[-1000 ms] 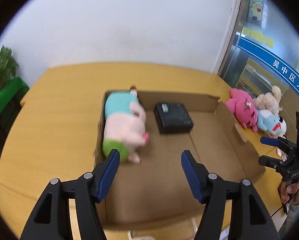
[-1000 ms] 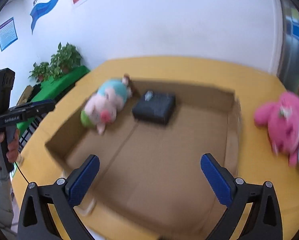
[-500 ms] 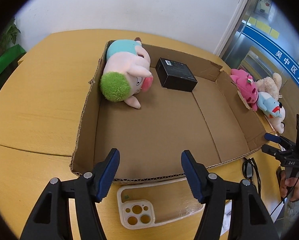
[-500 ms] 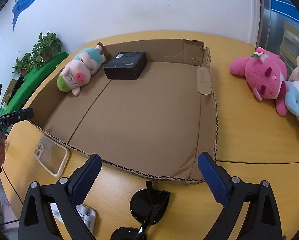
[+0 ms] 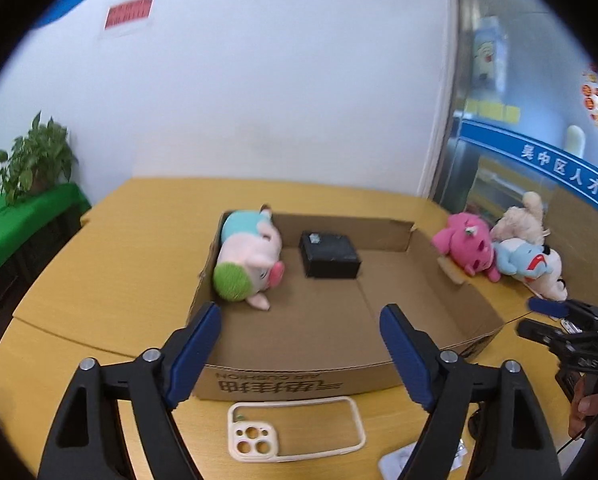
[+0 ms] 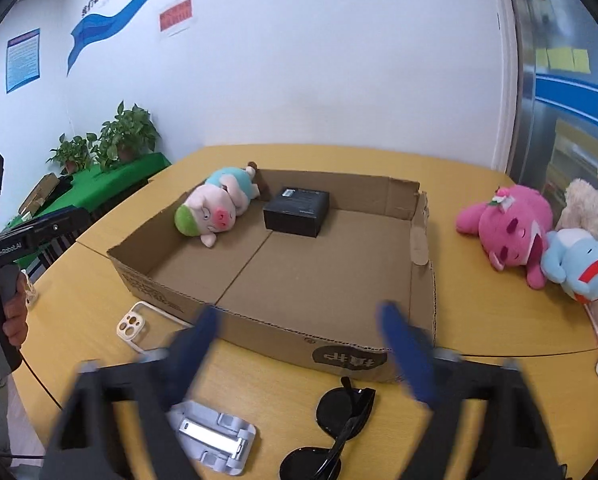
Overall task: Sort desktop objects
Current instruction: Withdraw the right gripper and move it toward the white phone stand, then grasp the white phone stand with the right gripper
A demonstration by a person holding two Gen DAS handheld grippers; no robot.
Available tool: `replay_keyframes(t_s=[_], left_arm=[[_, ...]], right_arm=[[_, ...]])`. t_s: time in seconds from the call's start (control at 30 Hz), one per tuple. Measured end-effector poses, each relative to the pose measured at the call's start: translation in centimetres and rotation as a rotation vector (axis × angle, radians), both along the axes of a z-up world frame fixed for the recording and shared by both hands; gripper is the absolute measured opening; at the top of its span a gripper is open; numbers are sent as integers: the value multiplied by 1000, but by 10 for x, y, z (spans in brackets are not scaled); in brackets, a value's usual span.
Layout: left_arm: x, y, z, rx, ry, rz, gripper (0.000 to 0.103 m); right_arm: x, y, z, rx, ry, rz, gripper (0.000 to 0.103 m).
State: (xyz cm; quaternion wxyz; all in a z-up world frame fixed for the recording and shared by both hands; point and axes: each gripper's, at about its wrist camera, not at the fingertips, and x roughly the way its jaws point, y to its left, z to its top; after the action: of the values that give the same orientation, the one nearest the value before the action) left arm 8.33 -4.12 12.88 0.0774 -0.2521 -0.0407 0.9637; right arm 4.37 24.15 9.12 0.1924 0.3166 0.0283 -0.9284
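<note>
Blue-padded left gripper [image 5: 301, 340] opening, right gripper [image 6: 299, 344] closing, both empty, tilted down over yellow desk [image 6: 479, 320] before box [image 6: 299, 272]; white wall behind.

the right tongs [image 6: 299, 344], blurred, are closing on nothing above the cardboard box's [image 6: 339, 356] near rim. inside lie a pig plush [image 6: 215, 210] and black box [image 6: 297, 212]; sunglasses [image 6: 335, 428] rest on the table [image 6: 479, 320].
</note>
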Motion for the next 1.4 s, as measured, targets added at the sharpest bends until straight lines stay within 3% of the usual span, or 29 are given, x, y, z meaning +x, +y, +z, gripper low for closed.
replay_keyframes(t_s=[0.03,0.07,0.1,0.13,0.17,0.2,0.27,0.3,0.33,0.37,0.43,0.67,0.87,1.0,1.07,1.13,1.4], left_arm=[[2,5,-2,-12,-15,-11,43],[1,9,-5,-15,-46,-29,28],[-1,12,-10,-4,-87,-51,16],[-1,13,-16,12,-117,-63,16],[2,14,-21,22,-125,-62,16],[9,17,-25,28,-123,-55,17],[17,20,-30,34,-123,-60,34],[22,22,-33,36,-127,-67,60],[28,25,-37,40,-123,-65,78],[33,27,-40,43,-115,-65,79],[41,35,-50,28,-126,-101,79],[45,61,-94,24,-284,-173,79],[41,82,-119,25,-362,-231,78],[31,89,-139,56,-462,-254,57],[29,94,-148,44,-500,-265,56],[27,98,-157,48,-539,-276,44],[28,93,-159,45,-537,-290,39]], right_arm=[[3,0,-1,-9,-11,2,42],[5,0,-4,-25,-29,8,44],[7,-1,-6,-31,-41,12,56],[9,-2,-10,-34,-58,15,70],[10,-2,-15,-42,-82,12,103],[13,-3,-19,-50,-87,10,103],[19,-2,-28,-86,-124,42,103],[22,-4,-34,-99,-156,69,103],[26,-8,-39,-96,-170,85,103],[31,-14,-47,-76,-190,112,103],[41,-26,-60,-39,-211,143,103],[59,-48,-107,21,-305,171,98],[56,-48,-119,21,-327,164,76],[52,-47,-129,31,-363,157,65],[51,-48,-136,31,-382,159,58],[50,-51,-140,36,-390,162,51],[51,-53,-140,38,-390,168,51]])
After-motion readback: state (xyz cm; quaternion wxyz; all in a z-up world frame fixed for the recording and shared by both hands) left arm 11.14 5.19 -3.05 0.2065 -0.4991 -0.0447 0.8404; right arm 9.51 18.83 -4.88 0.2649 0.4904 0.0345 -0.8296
